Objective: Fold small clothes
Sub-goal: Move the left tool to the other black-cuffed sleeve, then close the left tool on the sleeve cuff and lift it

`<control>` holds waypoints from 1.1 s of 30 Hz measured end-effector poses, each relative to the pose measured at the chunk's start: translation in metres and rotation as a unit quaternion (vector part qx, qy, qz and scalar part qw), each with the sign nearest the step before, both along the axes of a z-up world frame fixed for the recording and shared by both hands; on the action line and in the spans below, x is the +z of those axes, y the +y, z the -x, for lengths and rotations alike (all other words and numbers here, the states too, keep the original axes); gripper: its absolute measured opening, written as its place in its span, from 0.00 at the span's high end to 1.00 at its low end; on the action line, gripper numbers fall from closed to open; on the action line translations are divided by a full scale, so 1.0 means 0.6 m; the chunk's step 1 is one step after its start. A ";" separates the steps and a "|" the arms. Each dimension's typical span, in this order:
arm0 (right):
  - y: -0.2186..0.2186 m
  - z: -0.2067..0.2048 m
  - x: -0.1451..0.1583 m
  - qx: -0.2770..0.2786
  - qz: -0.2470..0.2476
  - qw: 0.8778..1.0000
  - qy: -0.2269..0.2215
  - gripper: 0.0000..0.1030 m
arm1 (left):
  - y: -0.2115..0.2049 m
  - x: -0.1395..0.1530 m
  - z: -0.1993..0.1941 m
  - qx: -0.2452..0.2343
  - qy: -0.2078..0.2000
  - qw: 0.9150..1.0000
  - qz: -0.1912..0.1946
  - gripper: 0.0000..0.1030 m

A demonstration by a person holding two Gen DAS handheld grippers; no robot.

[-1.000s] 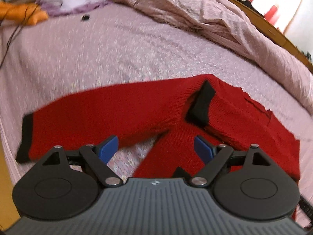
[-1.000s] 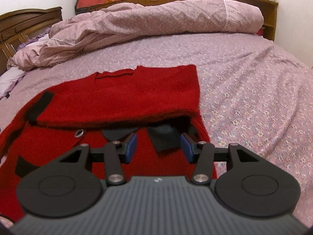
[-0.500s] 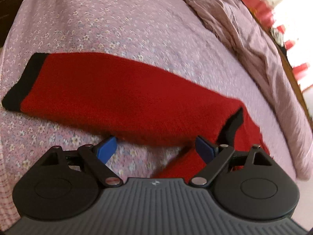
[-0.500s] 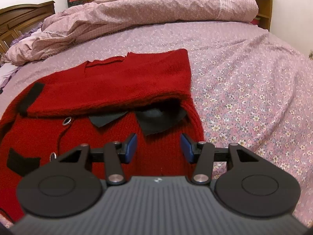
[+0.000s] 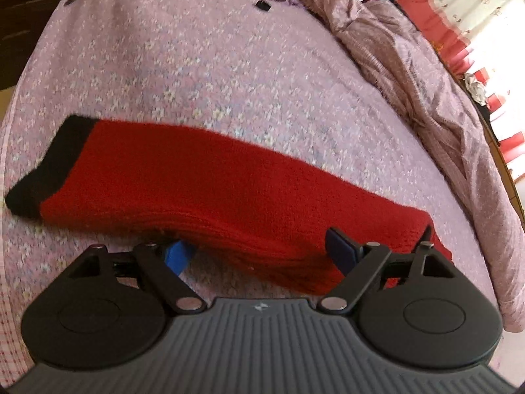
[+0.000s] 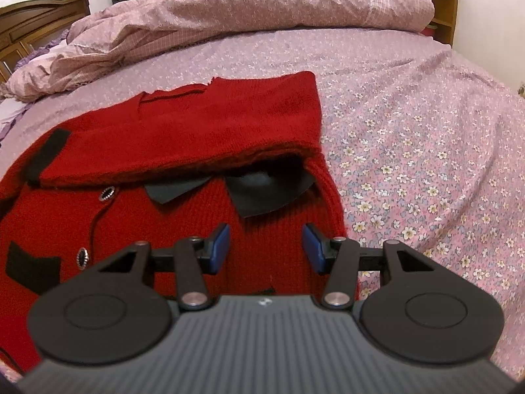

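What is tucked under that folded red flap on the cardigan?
Under the folded flap of the red cardigan, two black collar points stick out, with a dark button just below its edge. The rest of the collar is covered.

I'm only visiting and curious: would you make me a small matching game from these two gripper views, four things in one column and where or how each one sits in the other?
Things:
1. sleeve cuff
2. black collar
3. rumpled duvet
4. right gripper

Places or states:
A. heaped along the far side of the bed
B. open, above the sweater's red front
C. partly hidden under the folded-over red panel
D. black end of the outstretched sleeve, lying on the flowered sheet

Pairs: 1-D, 2-C, 3-A, 4-B
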State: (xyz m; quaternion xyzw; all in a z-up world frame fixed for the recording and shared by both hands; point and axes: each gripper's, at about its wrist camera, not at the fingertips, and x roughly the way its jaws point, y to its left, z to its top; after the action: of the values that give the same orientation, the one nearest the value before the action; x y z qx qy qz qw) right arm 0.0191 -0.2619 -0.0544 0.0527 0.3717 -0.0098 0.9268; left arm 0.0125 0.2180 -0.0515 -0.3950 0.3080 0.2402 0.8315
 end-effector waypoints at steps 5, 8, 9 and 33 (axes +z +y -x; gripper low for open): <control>-0.001 -0.001 -0.004 -0.002 -0.003 1.000 0.004 0.51 | 0.006 0.011 -0.002 -0.006 -0.018 0.999 -0.029 0.27; -0.002 -0.002 -0.006 -0.006 -0.008 1.000 0.007 0.51 | 0.014 0.011 -0.008 -0.001 -0.027 0.999 -0.040 0.27; -0.002 -0.001 -0.006 -0.007 -0.008 1.000 0.007 0.51 | 0.018 0.010 -0.011 -0.001 -0.029 0.999 -0.042 0.28; 0.014 0.012 0.013 -0.011 -0.007 1.000 -0.005 0.49 | -0.048 0.297 -0.131 -0.207 -0.263 0.928 -0.165 0.87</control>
State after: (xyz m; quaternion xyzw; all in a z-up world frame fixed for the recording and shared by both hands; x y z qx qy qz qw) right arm 0.0118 -0.2534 -0.0468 0.0636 0.3667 -0.0174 0.9280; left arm 0.0911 0.1893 0.1268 -0.2288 0.1090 -0.0027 0.9673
